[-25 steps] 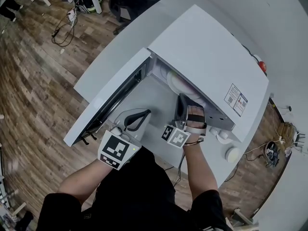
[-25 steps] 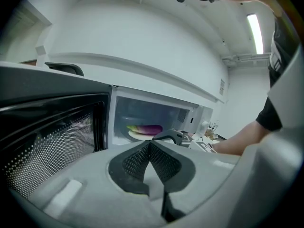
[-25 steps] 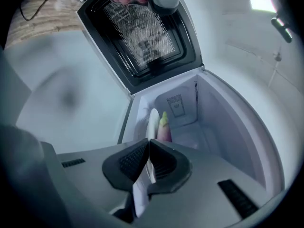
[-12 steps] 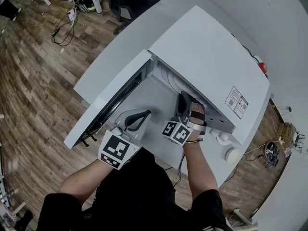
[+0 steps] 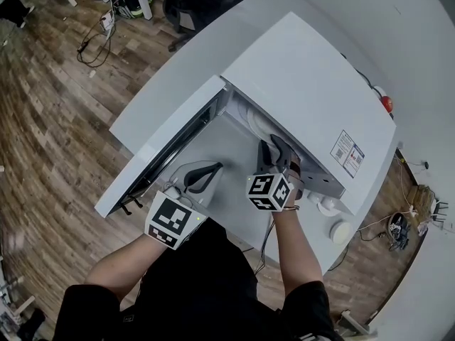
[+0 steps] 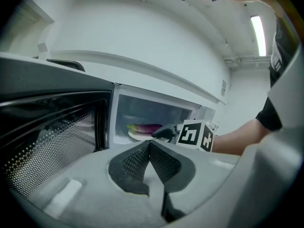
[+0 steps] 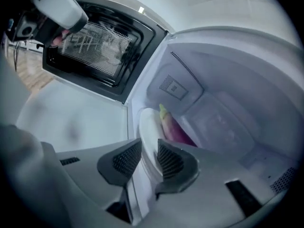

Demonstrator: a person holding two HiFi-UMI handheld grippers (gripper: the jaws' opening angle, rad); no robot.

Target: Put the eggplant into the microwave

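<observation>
The right gripper (image 7: 145,155) has just opened its jaws, which loosely straddle the plate (image 7: 148,127) rim; it should back straight out, leaving the eggplant (image 7: 174,128) ahead undisturbed. The left gripper (image 6: 149,148) rests closed, empty.

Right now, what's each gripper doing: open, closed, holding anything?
Left gripper: closed, holding nothing.
Right gripper: open, jaws just opened, straddling the rim of the round white plate, not gripping it.

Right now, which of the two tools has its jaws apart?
The right tool, at the microwave mouth: its jaws have just been opening, with the plate rim between them. The left tool, outside, is shut and empty.
</observation>
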